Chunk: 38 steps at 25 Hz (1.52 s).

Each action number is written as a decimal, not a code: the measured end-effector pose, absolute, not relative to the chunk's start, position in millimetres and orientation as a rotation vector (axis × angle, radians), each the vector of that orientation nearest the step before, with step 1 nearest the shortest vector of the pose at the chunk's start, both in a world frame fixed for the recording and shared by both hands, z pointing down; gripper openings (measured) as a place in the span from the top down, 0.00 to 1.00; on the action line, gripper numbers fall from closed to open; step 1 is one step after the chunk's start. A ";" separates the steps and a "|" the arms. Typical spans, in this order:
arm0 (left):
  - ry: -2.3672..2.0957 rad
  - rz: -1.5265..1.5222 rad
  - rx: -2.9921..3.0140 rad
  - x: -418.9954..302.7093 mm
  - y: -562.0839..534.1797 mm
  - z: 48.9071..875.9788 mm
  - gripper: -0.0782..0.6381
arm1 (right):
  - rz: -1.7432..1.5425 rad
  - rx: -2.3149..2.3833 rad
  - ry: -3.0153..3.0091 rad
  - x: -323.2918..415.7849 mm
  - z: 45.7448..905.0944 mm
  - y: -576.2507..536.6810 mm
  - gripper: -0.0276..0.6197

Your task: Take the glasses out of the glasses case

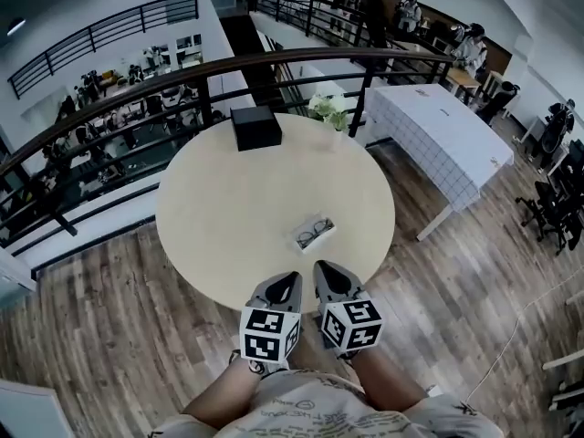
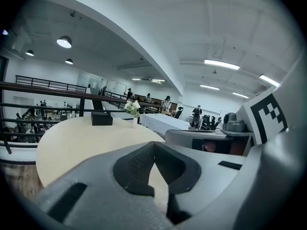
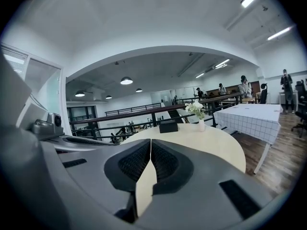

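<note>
The glasses case (image 1: 329, 225) is small, pale and rectangular. It lies open and flat on the near right part of the round table (image 1: 228, 208), at a slant to the table's edge. The glasses (image 1: 311, 237) are dark-framed and lie inside the case, within its rim, lenses side by side. Finer frame detail cannot be made out.

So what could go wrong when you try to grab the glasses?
Both the left gripper and right gripper are shut, so reaching in like that might just shove the glasses case. Nothing holds the case on the table, so it may slide. The glasses look thin; a jaw could pinch a lens.
</note>
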<state>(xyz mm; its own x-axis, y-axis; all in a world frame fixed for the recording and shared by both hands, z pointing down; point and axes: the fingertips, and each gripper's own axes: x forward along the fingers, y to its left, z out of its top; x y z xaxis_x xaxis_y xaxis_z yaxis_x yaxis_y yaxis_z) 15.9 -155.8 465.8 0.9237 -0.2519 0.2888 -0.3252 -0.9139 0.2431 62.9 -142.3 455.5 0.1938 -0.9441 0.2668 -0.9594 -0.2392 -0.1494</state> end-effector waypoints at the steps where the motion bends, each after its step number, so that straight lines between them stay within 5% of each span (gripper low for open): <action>1: -0.433 0.361 2.792 20.0 -162.1 467.4 0.87 | 0.470 2.383 -1.907 67.2 456.6 -148.5 0.93; 16: -0.630 0.399 2.689 18.8 -221.8 488.1 0.87 | 0.515 2.309 -1.979 87.3 470.5 -197.3 0.93; 38: -0.998 0.427 2.536 114.9 -236.1 491.5 0.87 | 0.457 1.840 -2.203 203.8 506.1 -226.4 0.93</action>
<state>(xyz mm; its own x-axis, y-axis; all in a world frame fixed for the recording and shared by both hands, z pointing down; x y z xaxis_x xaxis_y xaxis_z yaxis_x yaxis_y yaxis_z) 114.9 -236.1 491.5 0.7014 -0.5834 0.4094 -0.6991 -0.6751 0.2357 203.8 -226.4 506.1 -0.1820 -0.9098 0.3730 -0.9831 0.1608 -0.0873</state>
